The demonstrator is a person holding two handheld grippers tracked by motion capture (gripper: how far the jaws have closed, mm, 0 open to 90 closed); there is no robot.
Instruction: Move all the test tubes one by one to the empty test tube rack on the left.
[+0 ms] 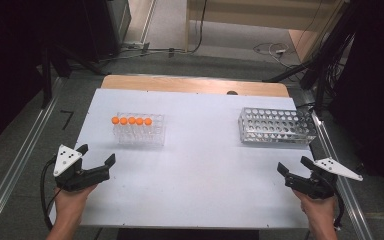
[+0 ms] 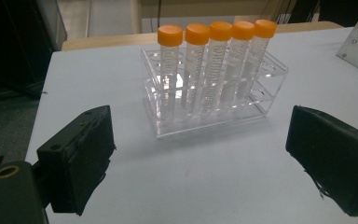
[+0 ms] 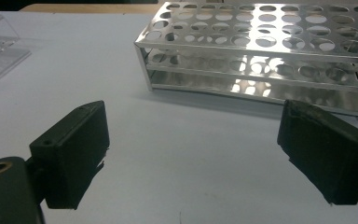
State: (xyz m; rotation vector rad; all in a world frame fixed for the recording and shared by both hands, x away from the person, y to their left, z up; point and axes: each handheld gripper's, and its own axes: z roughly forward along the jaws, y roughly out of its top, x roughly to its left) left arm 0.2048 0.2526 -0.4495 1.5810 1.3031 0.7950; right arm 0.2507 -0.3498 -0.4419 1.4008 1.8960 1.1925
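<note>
Your left tongs (image 1: 99, 156) hover over the near left part of the white counter (image 1: 200, 165), jaws spread wide and holding nothing. They point at the clear plastic rack (image 2: 214, 100), which stands just ahead of them on the left half of the counter. Five orange-capped tubes (image 2: 216, 60) stand upright in it, side by side in one row. Your right tongs (image 1: 295, 166) sit at the near right edge, jaws likewise apart and empty, facing the metal rack (image 3: 270, 51) on the far right, well apart from the plastic one.
</note>
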